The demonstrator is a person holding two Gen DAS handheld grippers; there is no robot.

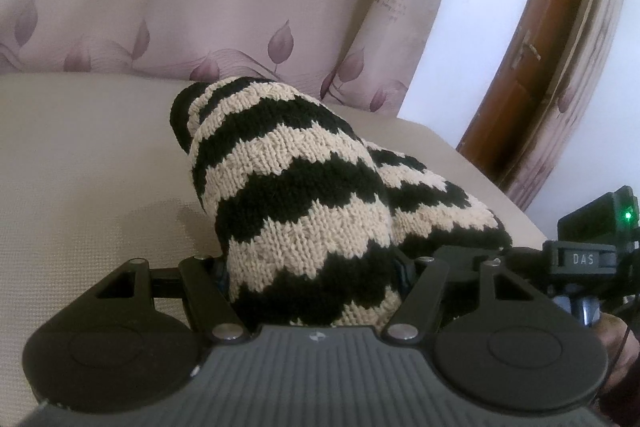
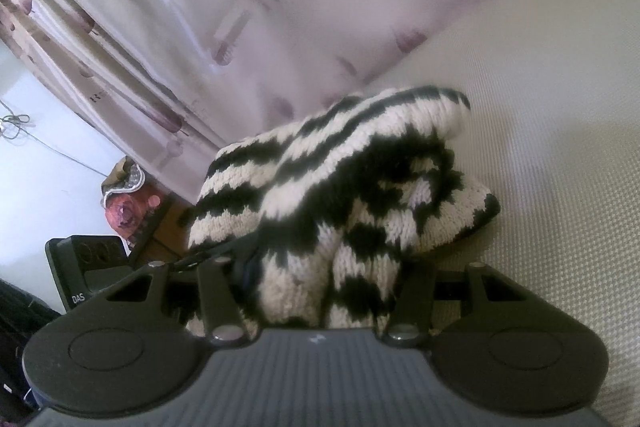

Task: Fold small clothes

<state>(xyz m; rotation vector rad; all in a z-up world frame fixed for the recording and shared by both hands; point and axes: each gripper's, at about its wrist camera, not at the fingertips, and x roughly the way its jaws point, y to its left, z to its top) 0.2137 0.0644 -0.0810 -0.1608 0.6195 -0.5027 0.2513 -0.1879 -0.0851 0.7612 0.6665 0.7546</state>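
Observation:
A black-and-cream zigzag knit garment (image 1: 304,195) is bunched up over the beige padded surface (image 1: 88,163). My left gripper (image 1: 312,267) is shut on one end of it; the thick knit fills the gap and hides the fingertips. In the right wrist view the same garment (image 2: 360,179) hangs in folds from my right gripper (image 2: 320,279), which is shut on another part of it, fingertips also covered. The casing of the right gripper (image 1: 588,247) shows close by at the left wrist view's right edge.
A pale curtain with purple leaf prints (image 1: 200,7) hangs right behind the beige surface. A brown wooden frame (image 1: 532,75) and a white wall stand to the right. Past the surface's edge lies a reddish patterned object (image 2: 128,203) on the floor.

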